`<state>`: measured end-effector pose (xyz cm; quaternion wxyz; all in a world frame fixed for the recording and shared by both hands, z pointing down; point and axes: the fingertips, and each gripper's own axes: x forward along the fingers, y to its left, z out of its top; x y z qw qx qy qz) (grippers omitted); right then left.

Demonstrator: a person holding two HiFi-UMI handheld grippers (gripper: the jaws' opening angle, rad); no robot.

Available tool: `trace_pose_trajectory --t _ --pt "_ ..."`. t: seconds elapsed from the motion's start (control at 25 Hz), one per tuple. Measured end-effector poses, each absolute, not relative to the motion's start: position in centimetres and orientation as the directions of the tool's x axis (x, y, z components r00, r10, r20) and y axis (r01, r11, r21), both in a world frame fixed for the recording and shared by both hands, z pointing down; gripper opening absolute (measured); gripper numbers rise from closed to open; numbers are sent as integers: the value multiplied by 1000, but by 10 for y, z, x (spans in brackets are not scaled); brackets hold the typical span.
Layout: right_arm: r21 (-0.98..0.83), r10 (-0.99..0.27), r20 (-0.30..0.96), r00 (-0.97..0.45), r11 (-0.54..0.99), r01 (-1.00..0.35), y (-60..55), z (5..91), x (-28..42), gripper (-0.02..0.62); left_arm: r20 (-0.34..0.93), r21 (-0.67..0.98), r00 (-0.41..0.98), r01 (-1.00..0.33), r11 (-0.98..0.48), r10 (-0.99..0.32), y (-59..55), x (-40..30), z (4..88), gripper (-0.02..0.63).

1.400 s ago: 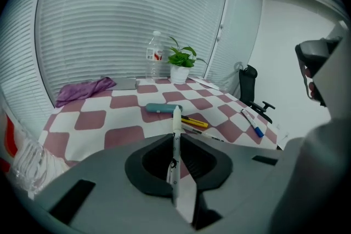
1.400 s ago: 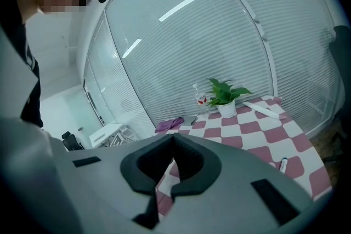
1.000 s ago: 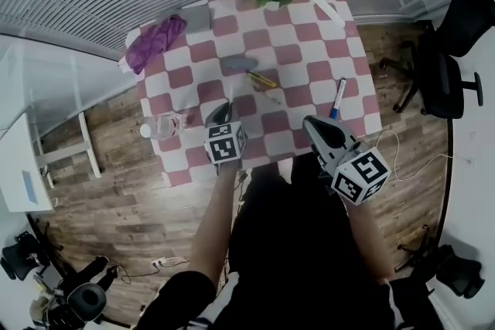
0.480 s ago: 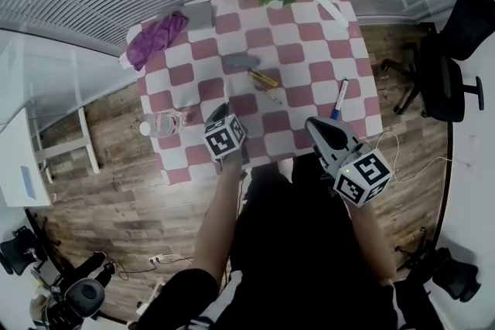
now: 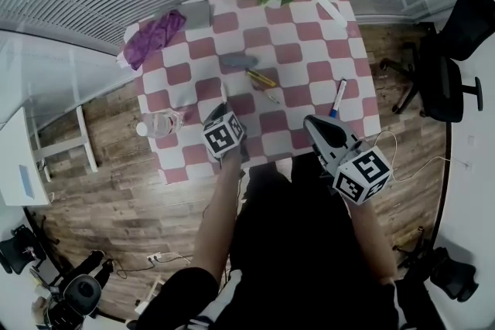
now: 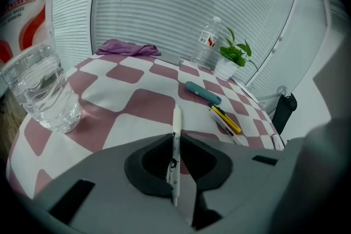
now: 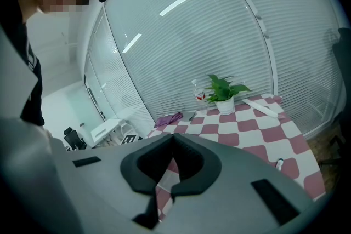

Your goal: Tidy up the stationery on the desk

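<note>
our left gripper (image 6: 175, 142) is clamped on a slim white pen (image 6: 176, 118). the pads pinch it partway along the barrel, so one end pokes out ahead of the jaws, over the near-left part of the checked tablecloth (image 6: 137, 112). in the head view the pen shows as a thin pale line running away from the jaws, towards the far side. our right gripper (image 7: 173, 140) has its jaws pressed together with nothing between them, and it hangs off the near-right edge of the table.

we judge the pen to be light and stiff. its smooth round barrel could swivel or slide in a pinch. a crosswise hold near the middle, as here, should stop it tipping, and it needs only a gentle squeeze.

the other stationery lies near the middle of the table. there is a teal oblong case (image 5: 238, 60), and just nearer and to its right a yellow tool (image 5: 261, 78), perhaps a cutter. a thin pen (image 5: 268, 96) lies close beside that. a blue marker (image 5: 339, 96) lies well apart at the right.

all of these look light and rigid. they lie flat on soft cloth, so we think the jaws should straddle each one across its middle without snagging the fabric.

the water bottle (image 5: 158, 124) at the near left seems to lie on its side, and we expect it would roll if bumped.
</note>
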<state>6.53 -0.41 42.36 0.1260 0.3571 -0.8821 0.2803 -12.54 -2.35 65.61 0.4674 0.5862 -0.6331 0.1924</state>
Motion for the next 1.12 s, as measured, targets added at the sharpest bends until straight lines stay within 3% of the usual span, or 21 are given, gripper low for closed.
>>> trace_pose_trajectory --t 0.6,1.12 --pt "-399 -567 424 -706 582 -708 -9 424 70 20 827 255 122 -952 171 -549 -28 -126 655 67" --pt "-376 -591 496 -636 514 -771 -20 451 93 20 755 242 154 -969 53 -637 -49 -116 597 67"
